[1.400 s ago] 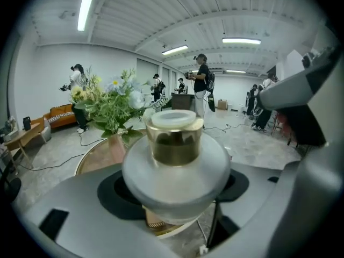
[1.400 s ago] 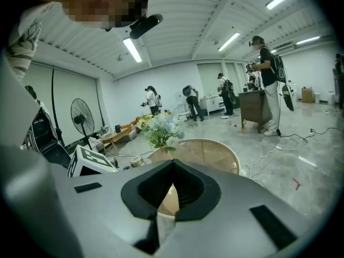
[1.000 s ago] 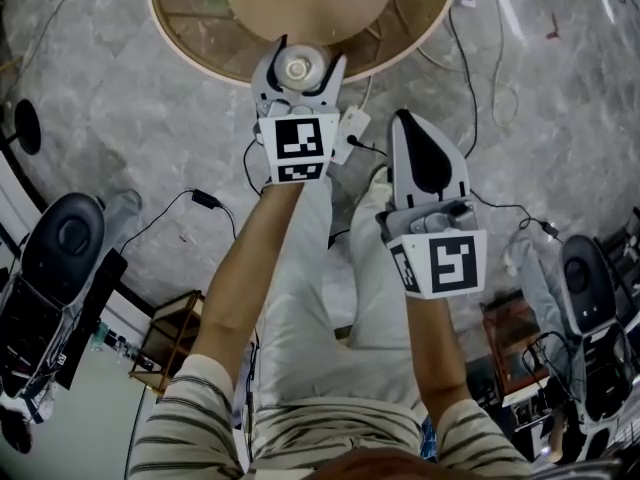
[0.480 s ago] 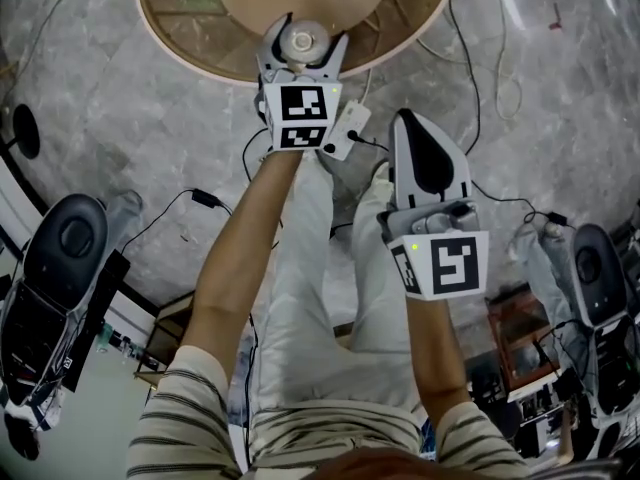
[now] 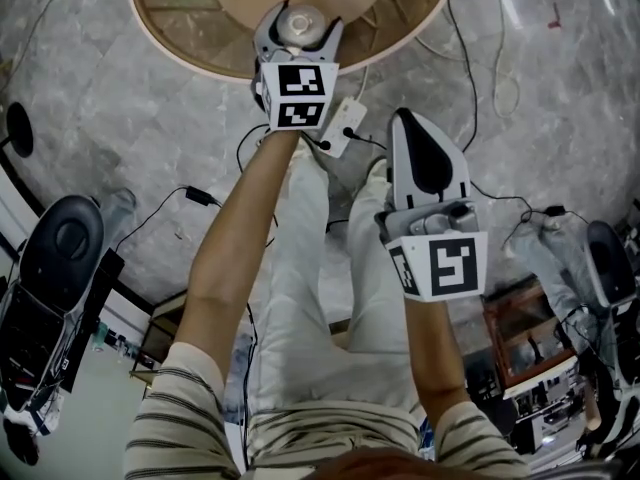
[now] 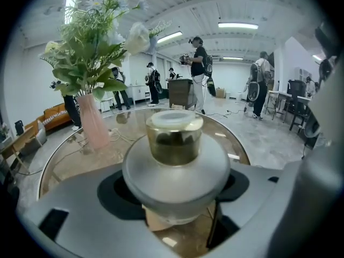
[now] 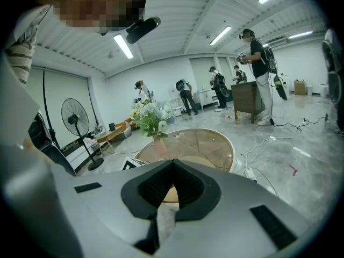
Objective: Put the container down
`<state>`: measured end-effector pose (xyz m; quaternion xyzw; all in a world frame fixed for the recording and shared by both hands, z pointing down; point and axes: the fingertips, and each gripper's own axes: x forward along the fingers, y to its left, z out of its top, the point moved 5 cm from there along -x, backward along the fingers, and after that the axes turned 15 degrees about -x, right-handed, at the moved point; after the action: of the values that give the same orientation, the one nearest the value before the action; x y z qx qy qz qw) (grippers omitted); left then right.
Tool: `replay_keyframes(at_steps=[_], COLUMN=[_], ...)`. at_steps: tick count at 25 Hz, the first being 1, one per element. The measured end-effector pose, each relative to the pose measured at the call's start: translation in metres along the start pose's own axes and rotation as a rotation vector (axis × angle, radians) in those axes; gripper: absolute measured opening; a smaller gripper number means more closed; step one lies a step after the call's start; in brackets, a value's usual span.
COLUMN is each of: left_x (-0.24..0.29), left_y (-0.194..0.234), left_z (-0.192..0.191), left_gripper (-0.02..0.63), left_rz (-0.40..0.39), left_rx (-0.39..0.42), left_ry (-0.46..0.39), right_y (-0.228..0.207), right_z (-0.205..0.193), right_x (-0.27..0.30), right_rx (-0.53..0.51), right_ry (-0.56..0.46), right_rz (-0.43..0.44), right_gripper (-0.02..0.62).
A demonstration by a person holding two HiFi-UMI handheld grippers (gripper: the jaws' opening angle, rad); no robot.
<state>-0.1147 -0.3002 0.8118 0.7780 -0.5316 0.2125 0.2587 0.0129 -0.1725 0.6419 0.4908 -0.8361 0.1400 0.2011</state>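
The container [image 6: 174,157] is a round frosted jar with a clear, gold-tinted lid. My left gripper [image 5: 299,20] is shut on its body, one jaw on each side. In the head view it sits over the near edge of the round glass table [image 5: 190,43]. Whether the jar's base touches the glass is hidden. My right gripper [image 5: 404,118] is held lower and nearer, above the floor to the right of the person's legs. Its jaws meet at the tips with nothing between them, which also shows in the right gripper view [image 7: 172,162].
A pink vase of flowers [image 6: 92,120] stands on the table, left of the container. A white power strip [image 5: 341,128] and cables lie on the floor below the table edge. Black fan bases [image 5: 60,233] stand at the left. Several people stand far back in the room.
My left gripper has carried the container forward, from the table's rim to further over the glass top. The right gripper has stayed where it was.
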Motion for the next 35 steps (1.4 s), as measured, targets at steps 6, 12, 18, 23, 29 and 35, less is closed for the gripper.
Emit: replay_keyframes(at_steps=[6,12,18,23,29,35], left_x=[0.008,0.007,-0.001,-0.023,-0.065,-0.127], left_y=[-0.002,-0.002,-0.003,-0.011,-0.021,-0.059], left_z=[-0.006,-0.002,0.005,0.015,0.039,0.060], left_gripper=[0.334,0.348,0.385,0.400,0.374,0.357], left_rz=[0.006,0.009,-0.001,-0.013,-0.005,-0.027], left_rx=[0.019,0.006,-0.018,0.027,-0.011,-0.053], left_ry=[0.010,-0.008,-0.017,-0.029,-0.051,-0.088], right_y=[-0.002,-0.004,-0.002,0.001,0.003,0.004], right_z=[-0.002,-0.001,0.004,0.016,0.037,0.054], right_x=[-0.001,-0.004,-0.011,-0.024,-0.049,-0.090], right_rx=[0.000,-0.002,0.000,-0.017,-0.029,-0.027], right_ry=[0.004,0.001,-0.018,-0.044,-0.062,-0.090], right_rz=[-0.007,-0.015,-0.019,-0.016,-0.023,-0.024], right_gripper=[0.008,0.008,0.008,0.008,0.008,0.008])
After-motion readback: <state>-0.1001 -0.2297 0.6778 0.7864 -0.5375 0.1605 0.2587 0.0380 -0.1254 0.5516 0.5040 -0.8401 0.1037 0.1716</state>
